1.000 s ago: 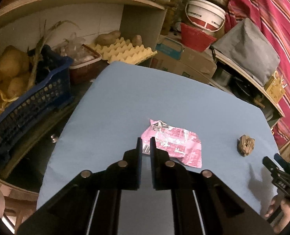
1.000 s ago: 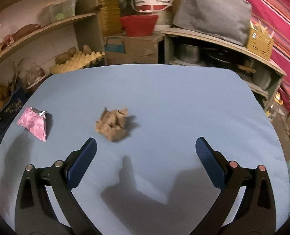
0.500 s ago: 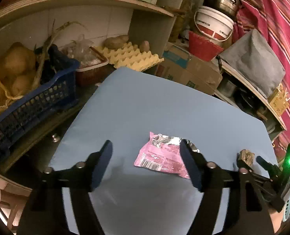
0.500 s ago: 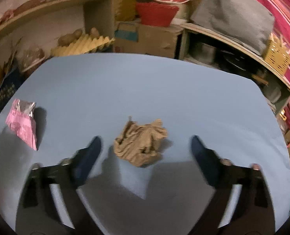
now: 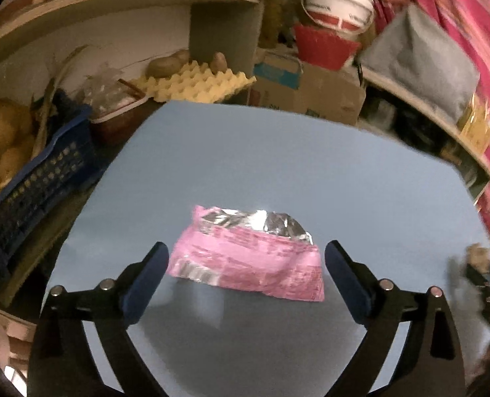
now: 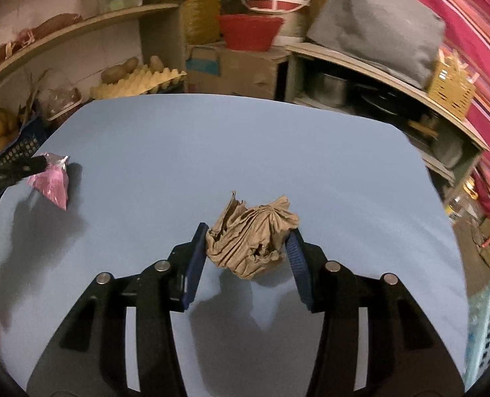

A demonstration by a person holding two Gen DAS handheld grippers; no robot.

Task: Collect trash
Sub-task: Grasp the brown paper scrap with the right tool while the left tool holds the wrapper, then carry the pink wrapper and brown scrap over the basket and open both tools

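Collecting: two pieces of trash lie on the blue table [image 6: 245, 139], and neither is in a bin yet.
Left hand-held gripper [image 5: 245, 264]: spread wide, holding nothing; the pink foil wrapper [image 5: 248, 261] sits between its fingers, with a gap on each side.
Right hand-held gripper [image 6: 248, 248]: drawn in around the crumpled brown paper [image 6: 251, 238]; both pads [image 6: 197, 248] appear to touch the wad, so I judge it gripped, or nearly so.
Wrapper position: flat on the table near the left edge, silver inner side showing at its far end; in the right view it appears as a small pink shape [image 6: 51, 187] well apart from the brown paper.
Brown paper position: near the middle of the table; whether it is resting there or just lifted I cannot tell.
Possible bin: a pale turquoise basket [image 6: 486, 324] shows at the lower right edge of the right view; whether it is meant for the trash is only a guess.
Done: as far as the views show, both grippers are lined up on their targets.
Left to do: close the left one on the wrapper, lift both pieces, carry and drop them.
Stage: early, by my judgement.
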